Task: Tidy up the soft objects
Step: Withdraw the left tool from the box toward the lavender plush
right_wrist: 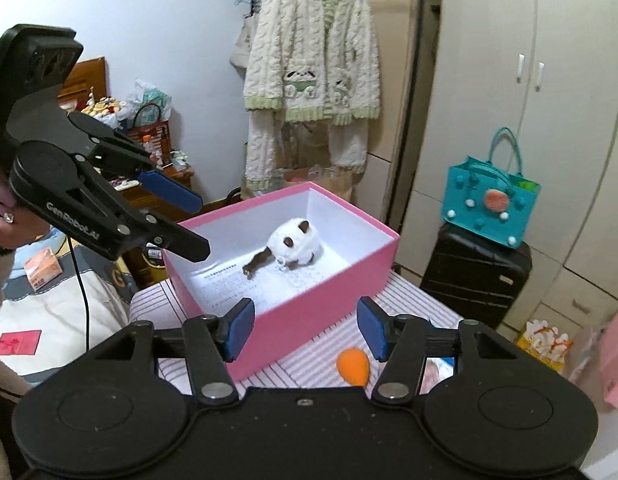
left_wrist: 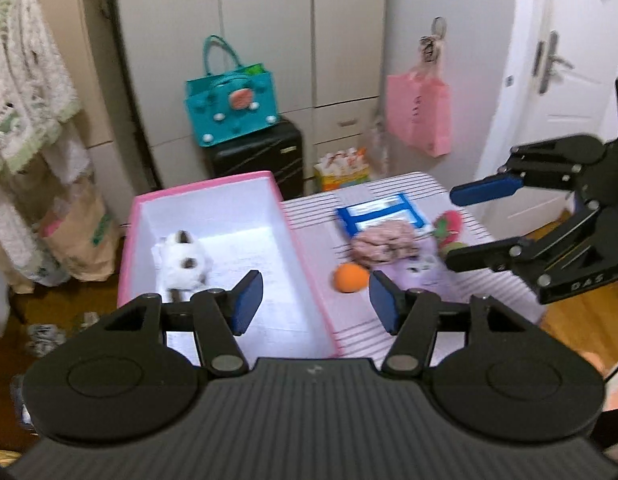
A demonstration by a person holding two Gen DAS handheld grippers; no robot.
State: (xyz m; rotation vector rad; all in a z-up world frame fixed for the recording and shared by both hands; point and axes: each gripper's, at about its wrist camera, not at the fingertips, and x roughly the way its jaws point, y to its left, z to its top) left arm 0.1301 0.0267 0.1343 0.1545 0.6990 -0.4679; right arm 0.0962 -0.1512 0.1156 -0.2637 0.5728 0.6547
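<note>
Left hand-held gripper: jaws parted, blue pads apart, nothing between them; poised above the near edge of the pink box and the striped desk. Also seen from the right wrist view at upper left, gripped by a hand, jaws likewise apart and empty.

Right hand-held gripper: jaws parted, nothing held; hovering over the near corner of the pink box. Visible in the left wrist view at far right, pads apart, above the desk's right end.

White plush toy with dark patches: lying inside the box on a printed sheet, toward the left wall; confirmed in the right wrist view, dark tail trailing toward the near end.

On the desk, right of the box: orange soft piece, just beside the box wall; same item in the right wrist view. Behind it, a pinkish knitted bundle resting on a lavender plush; a red-and-green soft item further right; a blue-framed flat pack at the back. Details blurred.
</note>
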